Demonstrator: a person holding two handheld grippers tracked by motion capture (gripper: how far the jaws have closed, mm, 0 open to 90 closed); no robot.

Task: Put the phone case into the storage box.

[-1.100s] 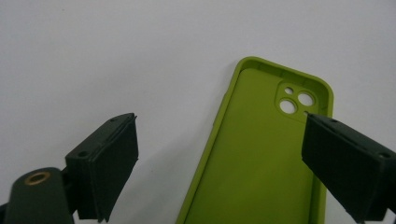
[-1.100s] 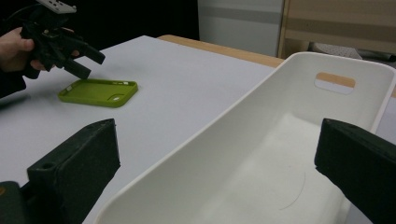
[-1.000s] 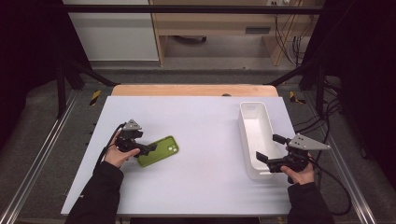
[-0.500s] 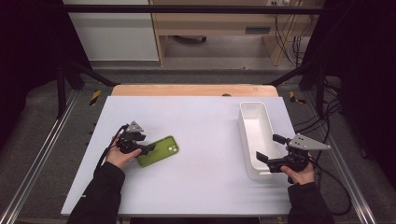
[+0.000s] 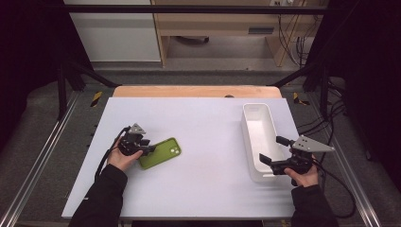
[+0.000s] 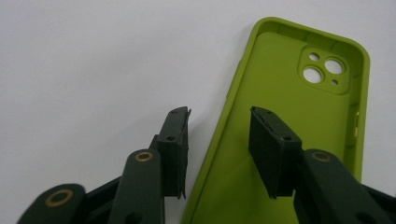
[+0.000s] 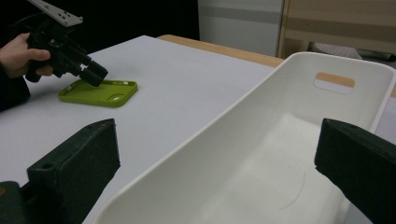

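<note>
A white table (image 5: 198,189) with a wooden far edge is set on a grey floor (image 5: 42,123) between dark curtains. A green phone case (image 5: 161,152) is straddled at its edge by the left gripper's (image 5: 147,149) parted jaws. The right gripper's (image 5: 272,150) jaws are spread wide around the white bin (image 5: 257,124).

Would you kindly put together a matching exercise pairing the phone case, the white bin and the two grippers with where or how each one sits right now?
Things:
1. green phone case
2. white bin
3. left gripper
4. right gripper

States:
A. jaws wide open on either side of the bin's near end
B. lying flat with its hollow side up, on the table's left part
C. jaws open astride the case's long edge
D. standing empty on the table's right part

Pairs: 1-B, 2-D, 3-C, 4-A
</note>
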